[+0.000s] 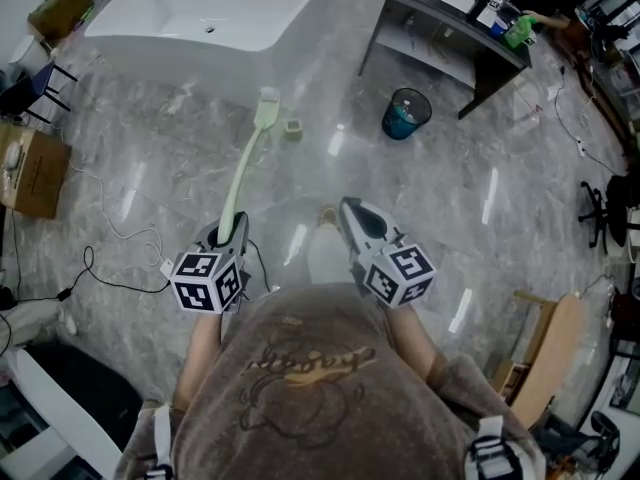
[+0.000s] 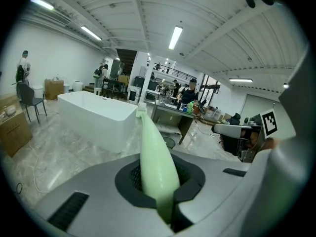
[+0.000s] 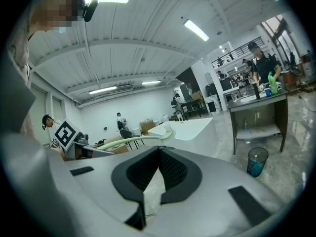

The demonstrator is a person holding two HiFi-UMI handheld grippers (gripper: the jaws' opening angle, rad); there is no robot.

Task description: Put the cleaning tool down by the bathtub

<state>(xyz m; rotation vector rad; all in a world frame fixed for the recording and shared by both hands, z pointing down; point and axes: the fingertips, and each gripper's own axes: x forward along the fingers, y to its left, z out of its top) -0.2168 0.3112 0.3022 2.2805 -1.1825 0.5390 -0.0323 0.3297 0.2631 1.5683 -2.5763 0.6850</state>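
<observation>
Closest to us, the left gripper [image 1: 227, 236] has its jaws pinched on the butt end of the cleaning tool [image 1: 243, 163], a pale green long-handled brush. Our right gripper [image 1: 352, 214] sits just beside it, jaw tips drawn together on nothing, apart from the handle. From the left jaws the tool's long axis runs straight ahead, carried level above the floor, its brush head [image 1: 268, 100] pointing at the near wall of the bathtub [image 1: 150, 53]. We judge the left hand alone must lower it, laying the handle beside that wall.
</observation>
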